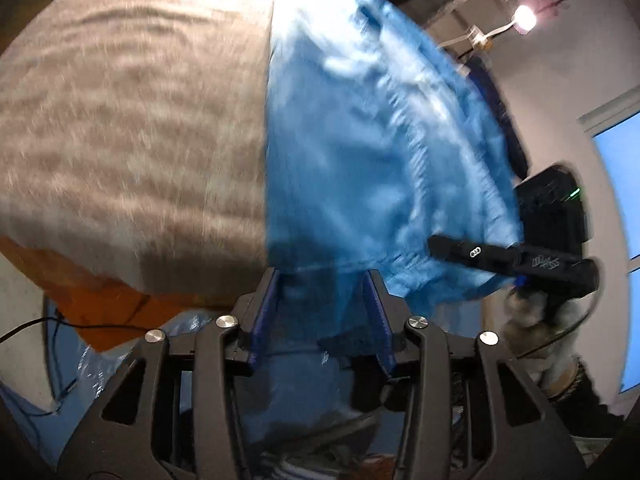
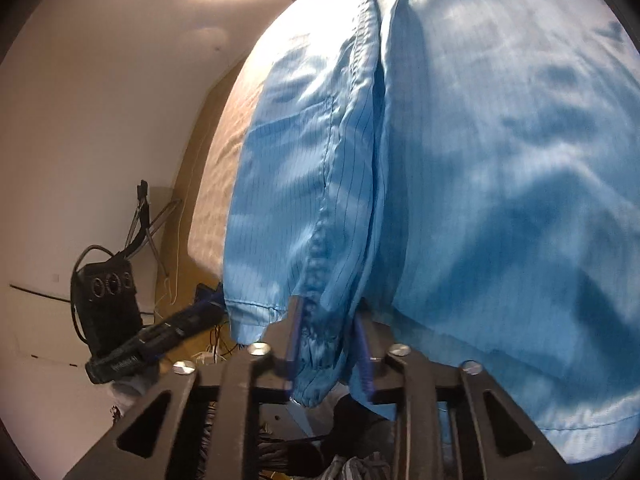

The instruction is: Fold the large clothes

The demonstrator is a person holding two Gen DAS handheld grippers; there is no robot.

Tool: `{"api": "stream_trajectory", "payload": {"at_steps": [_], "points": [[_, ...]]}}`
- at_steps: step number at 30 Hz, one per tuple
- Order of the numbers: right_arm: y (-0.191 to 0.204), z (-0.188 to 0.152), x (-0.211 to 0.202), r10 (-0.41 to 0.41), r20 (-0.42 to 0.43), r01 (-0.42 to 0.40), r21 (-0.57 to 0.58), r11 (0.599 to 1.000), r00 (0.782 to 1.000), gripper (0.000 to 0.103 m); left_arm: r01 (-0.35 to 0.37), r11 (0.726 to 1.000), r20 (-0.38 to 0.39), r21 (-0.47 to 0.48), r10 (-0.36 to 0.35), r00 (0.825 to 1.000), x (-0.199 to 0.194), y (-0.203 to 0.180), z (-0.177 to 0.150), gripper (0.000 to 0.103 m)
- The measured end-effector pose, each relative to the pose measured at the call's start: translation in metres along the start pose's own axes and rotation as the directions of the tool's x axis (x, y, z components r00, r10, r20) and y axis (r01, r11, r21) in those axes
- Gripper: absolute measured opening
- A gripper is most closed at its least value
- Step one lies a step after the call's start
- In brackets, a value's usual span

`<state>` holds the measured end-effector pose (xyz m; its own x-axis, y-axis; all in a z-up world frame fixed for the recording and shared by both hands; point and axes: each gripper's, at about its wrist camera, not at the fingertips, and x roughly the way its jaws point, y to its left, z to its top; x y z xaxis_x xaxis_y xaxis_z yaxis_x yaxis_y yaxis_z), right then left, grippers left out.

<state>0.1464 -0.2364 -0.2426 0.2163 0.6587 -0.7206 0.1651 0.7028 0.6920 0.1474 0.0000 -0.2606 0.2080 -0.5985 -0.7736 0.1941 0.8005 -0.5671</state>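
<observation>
My left gripper (image 1: 326, 280) pinches the near hem of the blue coat (image 1: 372, 152), jaws part open. My right gripper (image 2: 328, 336) clamps its zipper edge. The coat drapes across the grey bed (image 1: 132, 128).

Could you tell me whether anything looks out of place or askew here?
Nothing looks damaged or spilled. The blue garment hangs bunched and wrinkled over the bed edge, gripped by both grippers.
</observation>
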Motion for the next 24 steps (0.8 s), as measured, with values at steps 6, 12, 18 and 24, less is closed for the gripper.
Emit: {"api": "stream_trajectory", "payload": {"at_steps": [6,12,18,24], "points": [[-0.003,0.001,0.006,0.214,0.014,-0.214,0.095,0.972,0.977,0.004,0.001,1.0,0.073,0.0,-0.001,0.997,-0.024,-0.006,0.001,0.003],[0.004,-0.005,0.022,0.075,-0.027,-0.074,0.014,0.997,0.997,0.002,-0.117,0.992,0.047,0.044,0.115,0.992,-0.007,-0.004,-0.003,0.003],[0.024,-0.009,0.005,-0.004,0.031,0.007,-0.125,0.992,1.0,0.036,-0.163,0.983,0.11,0.086,0.154,0.982,-0.02,-0.023,-0.001,0.012],[0.029,-0.021,-0.05,-0.04,0.143,0.067,-0.189,0.98,0.989,0.044,-0.18,0.973,0.256,0.143,0.14,0.957,-0.05,-0.054,-0.007,0.013]]}}
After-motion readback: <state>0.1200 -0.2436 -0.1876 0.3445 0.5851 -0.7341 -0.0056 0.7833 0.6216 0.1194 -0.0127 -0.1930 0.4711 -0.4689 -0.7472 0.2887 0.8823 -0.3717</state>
